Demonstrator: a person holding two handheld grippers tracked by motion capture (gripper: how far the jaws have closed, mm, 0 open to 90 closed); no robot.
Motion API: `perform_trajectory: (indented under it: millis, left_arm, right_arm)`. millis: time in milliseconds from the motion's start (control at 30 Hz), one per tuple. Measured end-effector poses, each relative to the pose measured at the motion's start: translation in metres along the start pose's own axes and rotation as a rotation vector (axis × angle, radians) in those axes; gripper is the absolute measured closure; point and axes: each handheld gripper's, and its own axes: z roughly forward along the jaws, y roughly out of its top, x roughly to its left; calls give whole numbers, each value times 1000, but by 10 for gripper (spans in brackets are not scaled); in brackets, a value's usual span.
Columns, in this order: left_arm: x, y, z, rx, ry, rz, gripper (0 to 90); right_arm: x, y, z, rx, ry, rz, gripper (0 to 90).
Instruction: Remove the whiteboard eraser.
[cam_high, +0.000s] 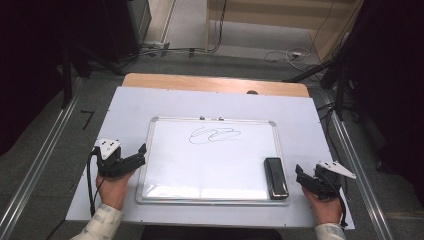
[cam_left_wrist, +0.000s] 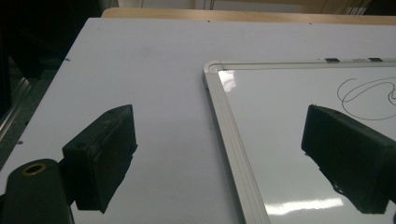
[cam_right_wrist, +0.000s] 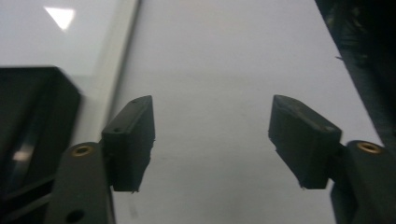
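A: What lay in the middle of the high view?

B: A flat white drawing board with a silver metal rim (cam_high: 150, 150) lay on the big white table sheet (cam_high: 300, 115). A thin looping black scribble (cam_high: 215, 134) was drawn on it, near the top of the board.

A: And the dark block?

B: A black oblong board wiper (cam_high: 276, 177) lay on the board, in its lower right corner, right by the rim.

A: Where was the right gripper?

B: The right gripper (cam_high: 302, 176) was at the lower right of the high view, just beside the wiper but not touching it. In the right gripper view its jaws stood wide apart with just bare white sheet between them. The wiper (cam_right_wrist: 28, 121) showed as a dark shape at the left edge.

A: And the left gripper?

B: The left gripper (cam_high: 140, 152) was at the lower left, at the board's left rim. In the left gripper view its jaws stood wide too, one over the sheet, one over the board, with the rim (cam_left_wrist: 229, 140) between them. It held nothing.
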Motion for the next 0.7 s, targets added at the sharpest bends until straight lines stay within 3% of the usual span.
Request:
perform_trajectory:
  millis: [167,333,700]
  left_arm:
    - [1,-1,1,7,3,-3,107]
    - [0,-1,1,9,6,1,107]
    - [0,-1,2,9,1,2,107]
  right_arm:
    - [12,3,-15,1,84,44,237]
    - [36,5,-17,20,150,30,233]
    - [65,7,-4,39,133,-1,264]
